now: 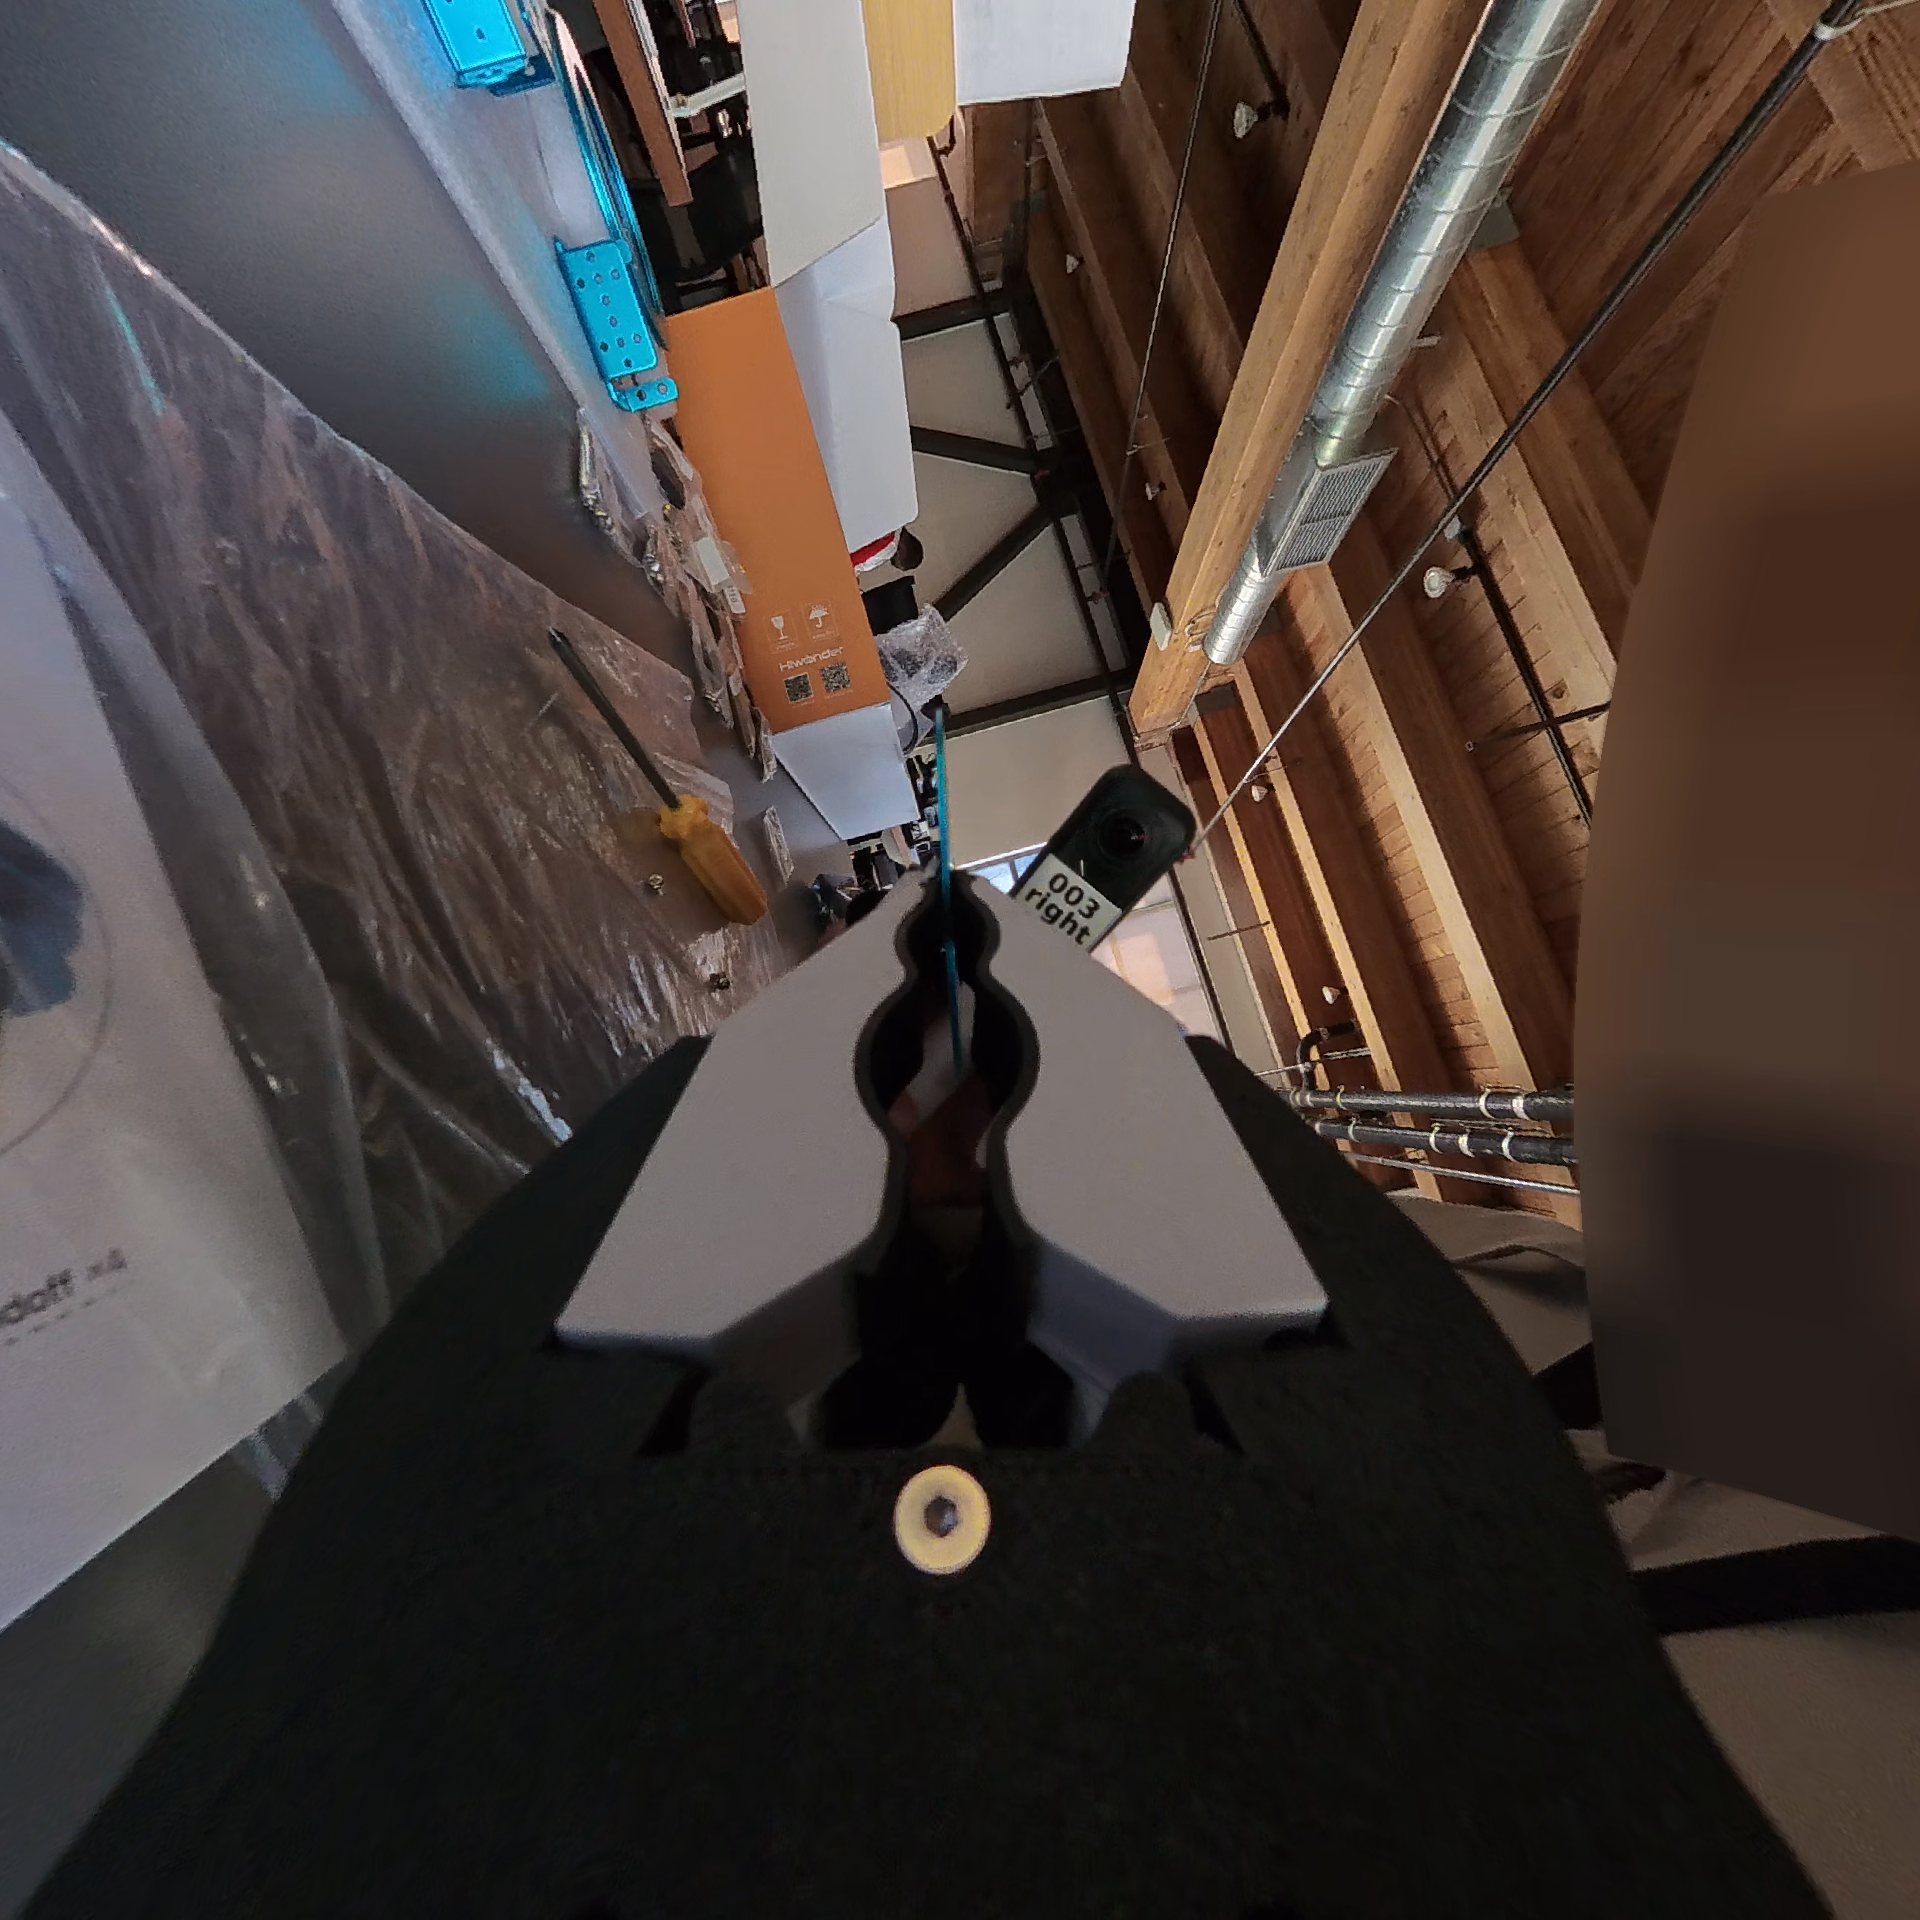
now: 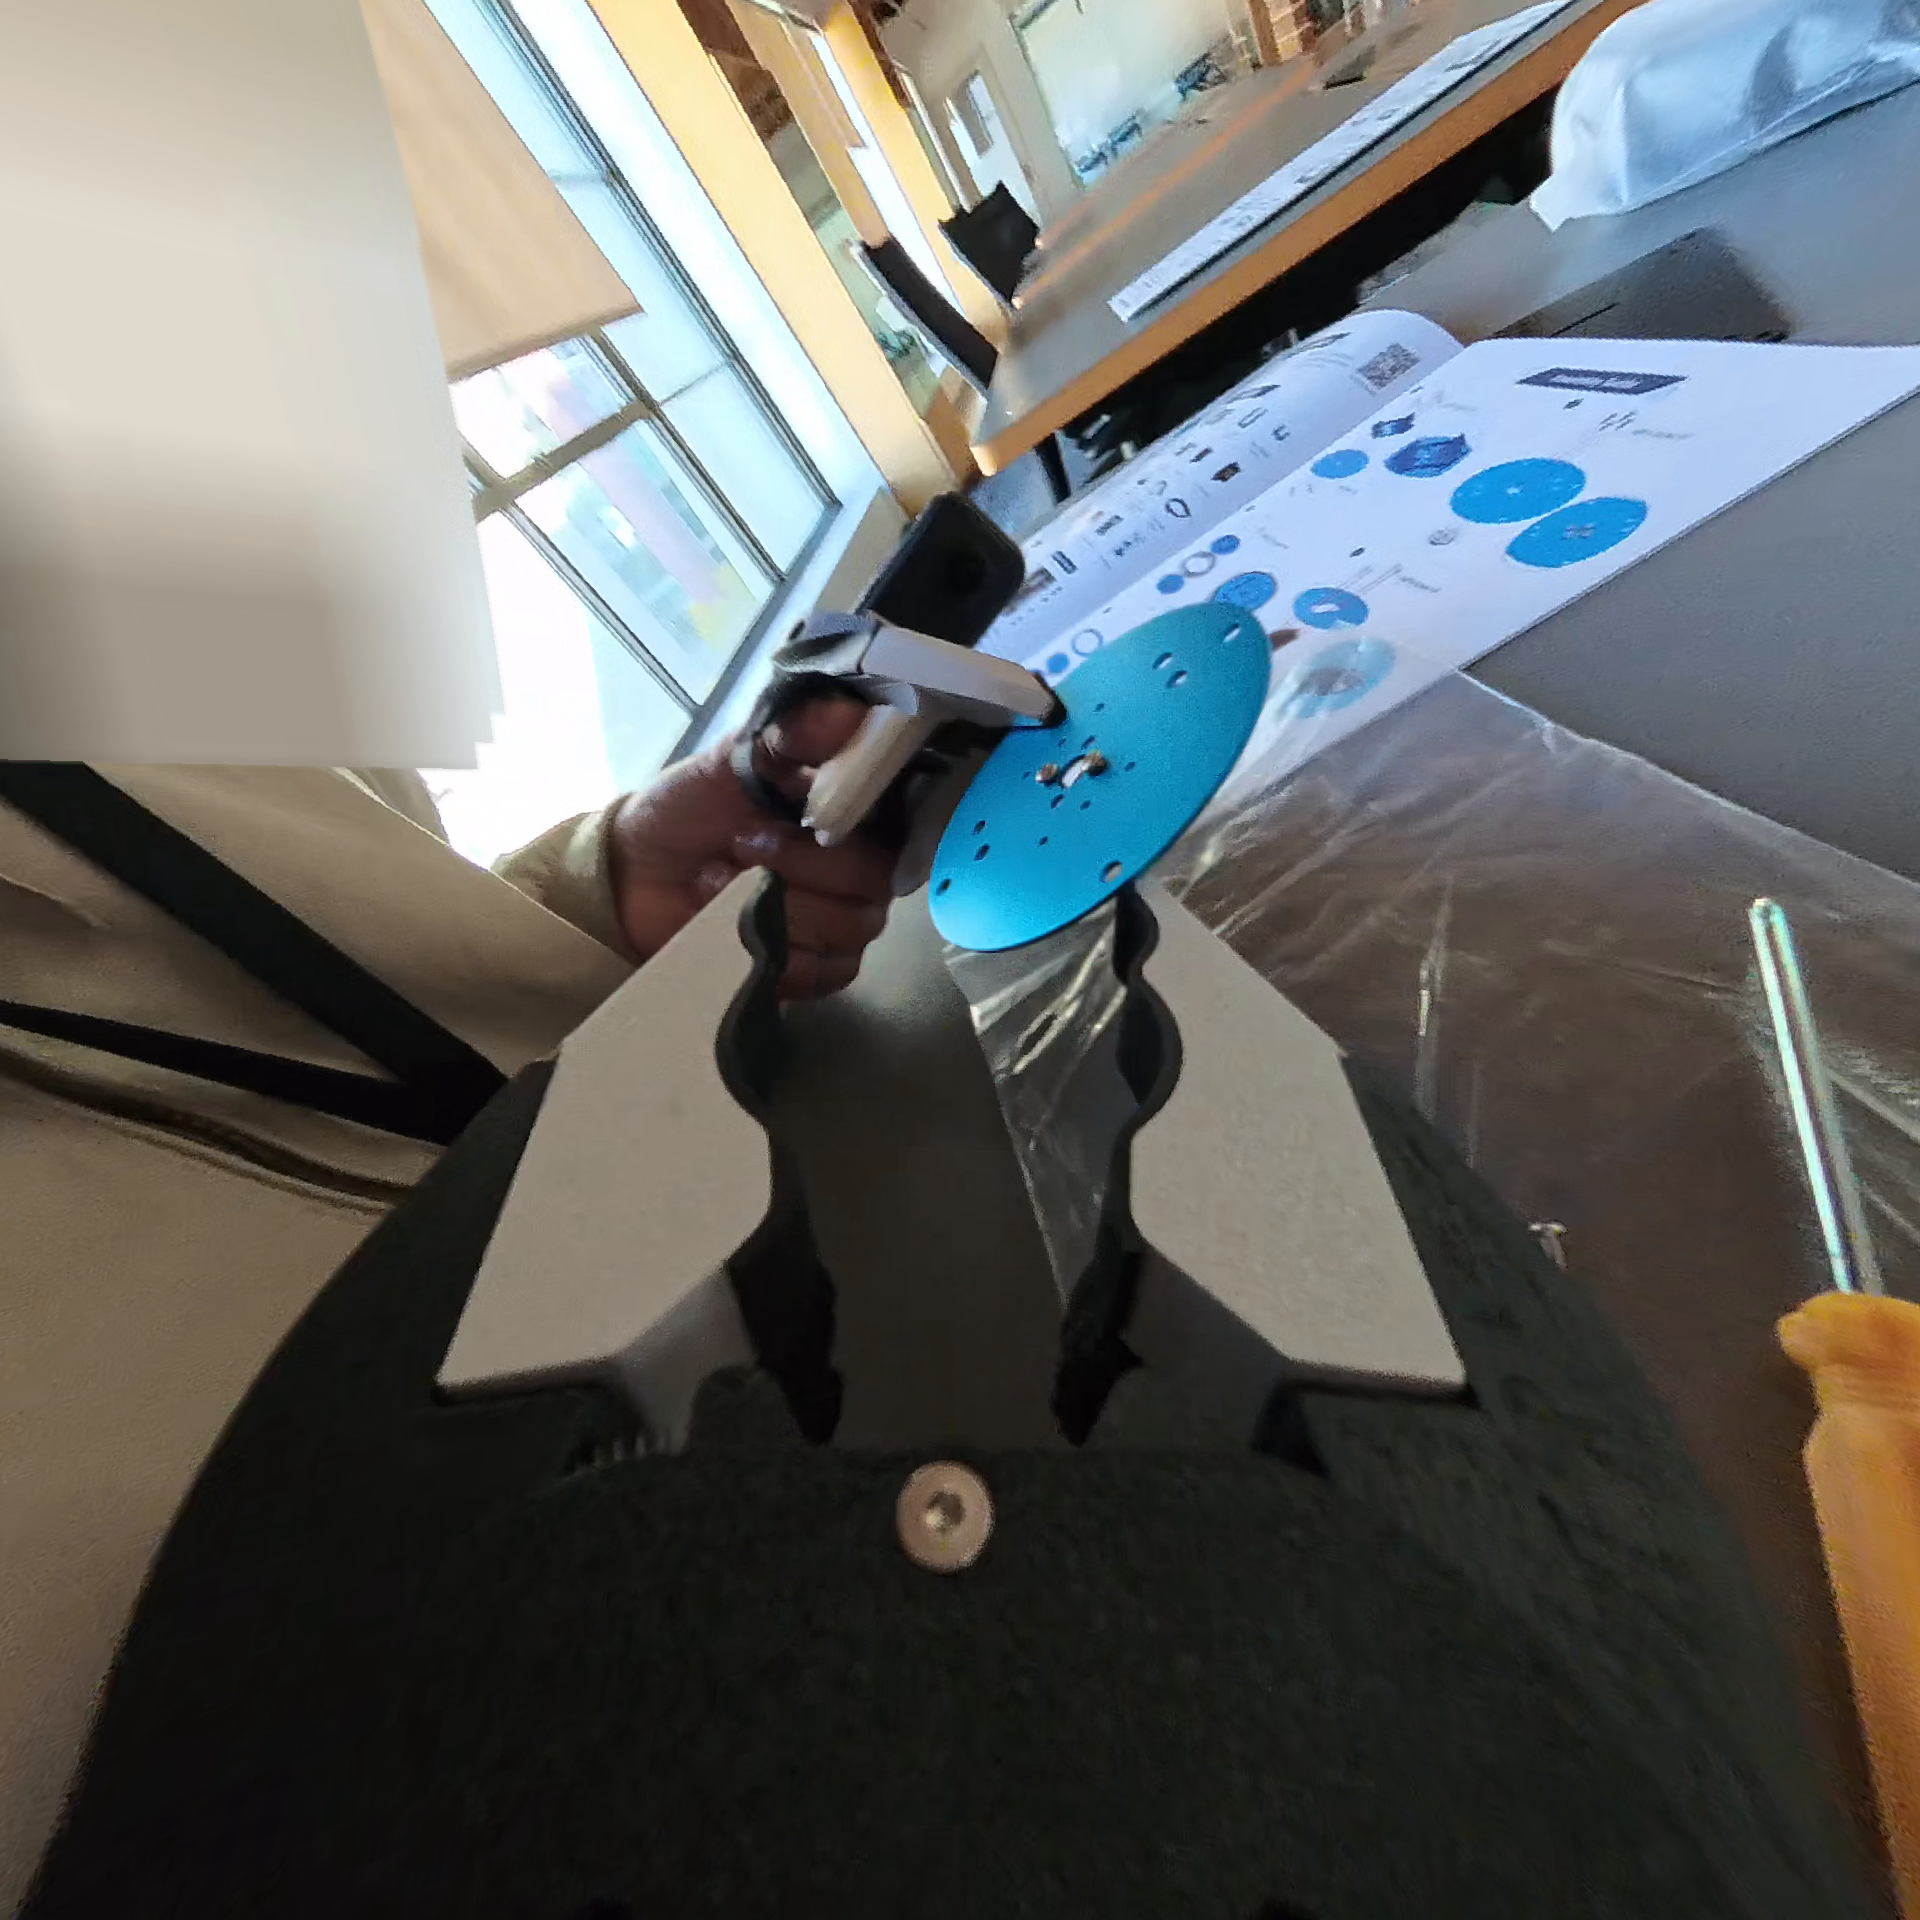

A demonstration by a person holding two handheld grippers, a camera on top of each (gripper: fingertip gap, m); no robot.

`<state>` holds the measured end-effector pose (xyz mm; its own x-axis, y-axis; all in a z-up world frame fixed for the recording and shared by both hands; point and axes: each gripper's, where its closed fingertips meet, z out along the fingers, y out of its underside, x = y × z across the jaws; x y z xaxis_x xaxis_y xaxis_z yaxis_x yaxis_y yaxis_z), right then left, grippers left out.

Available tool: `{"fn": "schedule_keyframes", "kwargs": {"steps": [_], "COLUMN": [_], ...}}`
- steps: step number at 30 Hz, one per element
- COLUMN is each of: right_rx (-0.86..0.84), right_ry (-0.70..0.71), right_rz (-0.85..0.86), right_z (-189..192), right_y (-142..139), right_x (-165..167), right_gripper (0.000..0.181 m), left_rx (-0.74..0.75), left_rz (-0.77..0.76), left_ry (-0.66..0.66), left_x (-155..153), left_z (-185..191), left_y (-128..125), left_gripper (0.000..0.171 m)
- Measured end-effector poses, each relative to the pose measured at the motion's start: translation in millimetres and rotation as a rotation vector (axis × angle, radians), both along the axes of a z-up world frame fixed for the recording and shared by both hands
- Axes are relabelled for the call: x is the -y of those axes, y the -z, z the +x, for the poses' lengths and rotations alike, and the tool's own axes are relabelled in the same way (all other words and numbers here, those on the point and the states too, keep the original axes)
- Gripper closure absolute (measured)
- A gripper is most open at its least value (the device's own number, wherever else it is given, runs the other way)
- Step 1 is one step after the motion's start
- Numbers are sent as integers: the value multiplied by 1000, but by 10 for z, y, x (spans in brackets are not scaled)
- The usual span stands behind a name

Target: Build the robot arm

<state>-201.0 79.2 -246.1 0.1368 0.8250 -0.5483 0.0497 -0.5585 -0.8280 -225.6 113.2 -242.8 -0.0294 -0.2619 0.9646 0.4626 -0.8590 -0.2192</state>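
My left gripper (image 1: 948, 894) is shut on a thin blue round plate (image 1: 943, 790), seen edge-on and sticking out past the fingertips. In the right wrist view the same plate (image 2: 1122, 769) shows as a blue disc with several holes and a small metal fitting (image 2: 1075, 769) at its centre. The left gripper (image 2: 1049, 712) pinches its upper rim, held by a person's hand (image 2: 727, 842). My right gripper (image 2: 945, 914) is open and empty, its fingertips just below the disc's lower rim. Whether they touch it I cannot tell. The right gripper's camera (image 1: 1127, 831) shows beyond the plate.
A yellow-handled screwdriver (image 2: 1860, 1455) lies on a clear plastic sheet (image 2: 1507, 935) on the grey table, also seen in the left wrist view (image 1: 707, 852). An open instruction booklet (image 2: 1455, 468) lies behind. An orange and white box (image 1: 769, 520), blue brackets (image 1: 613, 312) and a loose screw (image 2: 1548, 1236) are nearby. My right fingertips sit around 5 cm from my left ones. My right gripper's tips are some 12 cm from the yellow-handled screwdriver (image 2: 1860, 1455). The left camera catches it too, in the left wrist view (image 1: 718, 848).
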Motion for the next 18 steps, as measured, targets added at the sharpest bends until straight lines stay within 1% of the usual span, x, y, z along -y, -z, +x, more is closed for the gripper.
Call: {"fn": "schedule_keyframes", "kwargs": {"steps": [6,10,11,12,14,18], "right_rx": [-123,-182,-196,-229,-289,-348], "right_ry": [-34,-4,-6,-19,-53,-97], "right_rz": [-105,-178,-192,-214,-275,-350], "right_z": [2,73,103,131,151,104], "right_y": [-112,-130,-143,-184,-243,-270], "right_x": [24,-71,-84,-81,-61,-16], "right_gripper": [119,125,129,133,135,134], "left_rx": [-1,-9,-7,-8,3,5], "left_rz": [21,44,47,49,53,57], "left_ry": [1,0,0,-1,4,12], "left_x": [11,16,19,19,28,45], "left_z": [1,-6,-10,-14,-12,4], "left_y": [-38,-70,-79,-83,-103,-114], "left_gripper": [171,170,170,170,170,171]}}
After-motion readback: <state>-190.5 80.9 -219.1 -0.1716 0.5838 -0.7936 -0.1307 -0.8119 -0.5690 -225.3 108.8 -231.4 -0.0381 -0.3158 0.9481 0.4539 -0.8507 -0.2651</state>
